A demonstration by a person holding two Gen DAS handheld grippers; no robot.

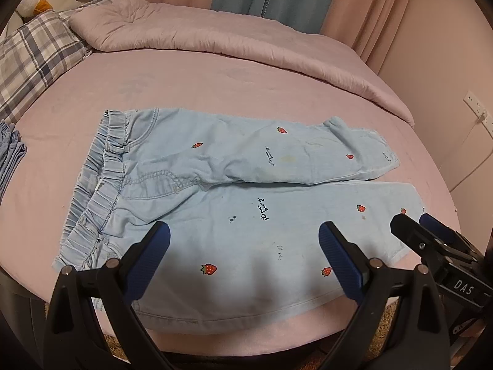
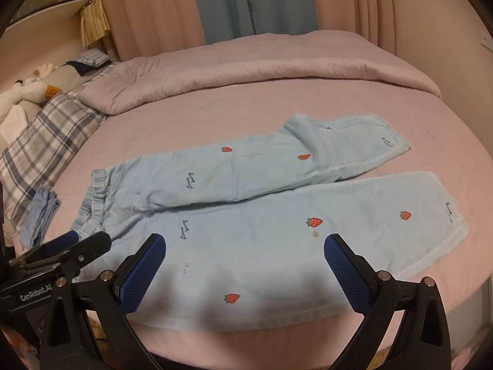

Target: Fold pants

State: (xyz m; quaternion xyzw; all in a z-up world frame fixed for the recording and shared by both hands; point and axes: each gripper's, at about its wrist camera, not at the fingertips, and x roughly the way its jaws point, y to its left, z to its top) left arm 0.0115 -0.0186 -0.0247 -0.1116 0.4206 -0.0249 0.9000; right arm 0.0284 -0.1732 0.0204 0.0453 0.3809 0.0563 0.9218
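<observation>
Pink sheet covers the bed (image 1: 215, 86), and the light-blue pants (image 1: 234, 191) printed with red strawberries lie spread flat across it, elastic waistband to the left and both legs running to the right, the far leg's inner edge overlapping the near one. A lilac quilt (image 1: 191, 30) is bunched along the bed's far edge, with a plaid pillow (image 1: 34, 58) at the left and a white plush toy (image 2: 21, 95) beyond it. Some folded blue cloth (image 2: 43, 212) sits near the waistband. Pink and blue curtains (image 2: 222, 3) hang behind the bed, and a wall socket (image 1: 476, 108) shows at the right.

Both claws hover low over the near leg, close to the bed's near edge. Left claw (image 1: 243, 237): blue-padded jaws wide apart, holding nothing. Right claw (image 2: 245, 245): likewise spread and empty, further along the leg toward the hem.
</observation>
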